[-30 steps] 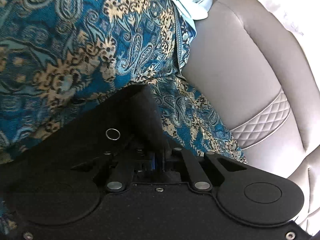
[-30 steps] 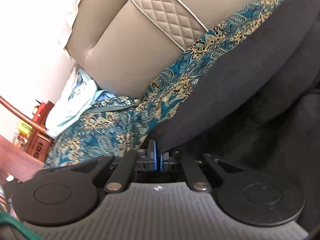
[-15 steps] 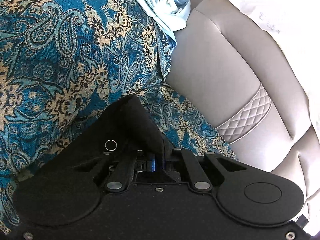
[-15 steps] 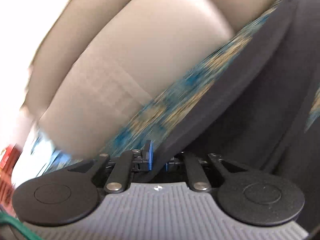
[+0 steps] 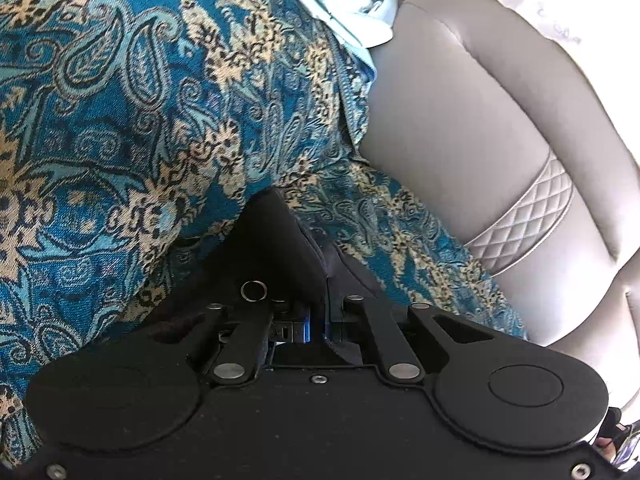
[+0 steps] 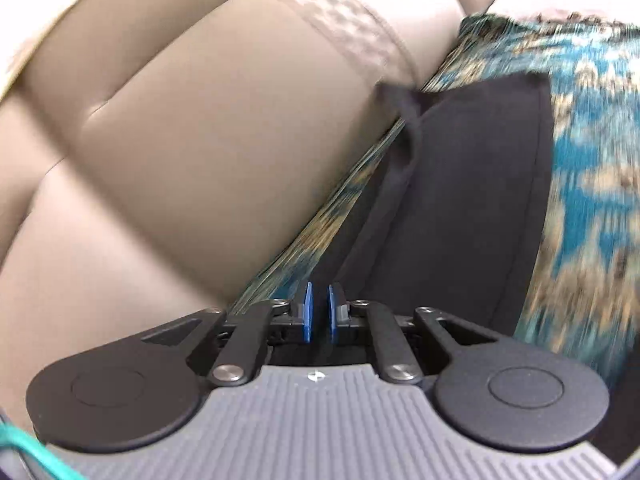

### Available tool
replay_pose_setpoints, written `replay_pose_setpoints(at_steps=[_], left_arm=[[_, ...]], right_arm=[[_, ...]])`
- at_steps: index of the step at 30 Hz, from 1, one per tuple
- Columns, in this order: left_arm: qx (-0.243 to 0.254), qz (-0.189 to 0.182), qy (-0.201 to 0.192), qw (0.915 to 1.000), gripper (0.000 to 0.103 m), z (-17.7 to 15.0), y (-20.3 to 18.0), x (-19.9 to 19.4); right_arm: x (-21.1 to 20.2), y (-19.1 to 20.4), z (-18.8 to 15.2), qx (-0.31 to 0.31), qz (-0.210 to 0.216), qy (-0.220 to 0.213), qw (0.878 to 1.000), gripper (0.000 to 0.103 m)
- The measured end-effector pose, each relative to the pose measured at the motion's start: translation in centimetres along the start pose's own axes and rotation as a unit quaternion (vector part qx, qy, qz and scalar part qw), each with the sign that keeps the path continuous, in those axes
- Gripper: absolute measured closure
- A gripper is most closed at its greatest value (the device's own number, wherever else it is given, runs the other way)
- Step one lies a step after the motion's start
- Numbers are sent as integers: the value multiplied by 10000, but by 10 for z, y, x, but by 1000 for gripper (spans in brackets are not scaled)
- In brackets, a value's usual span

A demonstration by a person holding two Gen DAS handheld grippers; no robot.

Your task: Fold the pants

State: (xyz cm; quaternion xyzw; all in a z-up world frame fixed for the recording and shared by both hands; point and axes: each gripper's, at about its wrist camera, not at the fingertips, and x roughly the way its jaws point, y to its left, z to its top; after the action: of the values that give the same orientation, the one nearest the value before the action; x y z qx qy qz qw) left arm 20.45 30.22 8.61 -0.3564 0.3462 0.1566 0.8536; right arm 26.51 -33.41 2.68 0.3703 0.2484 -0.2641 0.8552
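The black pants (image 5: 276, 248) lie on a blue paisley throw (image 5: 120, 120). A bunched corner of them, near a metal ring (image 5: 253, 291), rises into my left gripper (image 5: 318, 320), which is shut on that fabric. In the right wrist view the pants (image 6: 472, 208) show as a flat dark panel ahead and to the right, with one corner sticking up toward the backrest. My right gripper (image 6: 319, 312) hangs off the near edge of the pants. Its blue pads (image 6: 307, 314) stand a small gap apart with nothing between them.
The beige sofa backrest (image 5: 460, 120) with a quilted band (image 5: 532, 212) runs behind the throw. A light blue garment (image 5: 348, 4) lies crumpled at the far end of the seat. In the right wrist view the backrest (image 6: 200, 140) fills the left side.
My right gripper has let go of the pants edge and swung fast along the sofa, so the pants are now ahead to its right. The left gripper kept its grip and rolled slightly.
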Motion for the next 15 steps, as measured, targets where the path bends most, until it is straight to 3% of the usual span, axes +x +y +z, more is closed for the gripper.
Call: replay_pose_setpoints(at_steps=[6, 10, 12, 15], left_arm=[[-109, 290, 34, 9995, 97, -4, 4, 10], [-61, 500, -28, 9987, 97, -9, 1, 15], [-27, 593, -47, 9982, 97, -10, -2, 17], [-3, 699, -70, 9975, 96, -12, -4, 21]], right_arm=[[41, -33, 55, 66, -357, -20, 9993, 86], [63, -55, 84, -28, -207, 196, 9996, 86], [75, -60, 95, -141, -75, 334, 9993, 68], [85, -65, 108, -236, 76, 391, 9989, 51]])
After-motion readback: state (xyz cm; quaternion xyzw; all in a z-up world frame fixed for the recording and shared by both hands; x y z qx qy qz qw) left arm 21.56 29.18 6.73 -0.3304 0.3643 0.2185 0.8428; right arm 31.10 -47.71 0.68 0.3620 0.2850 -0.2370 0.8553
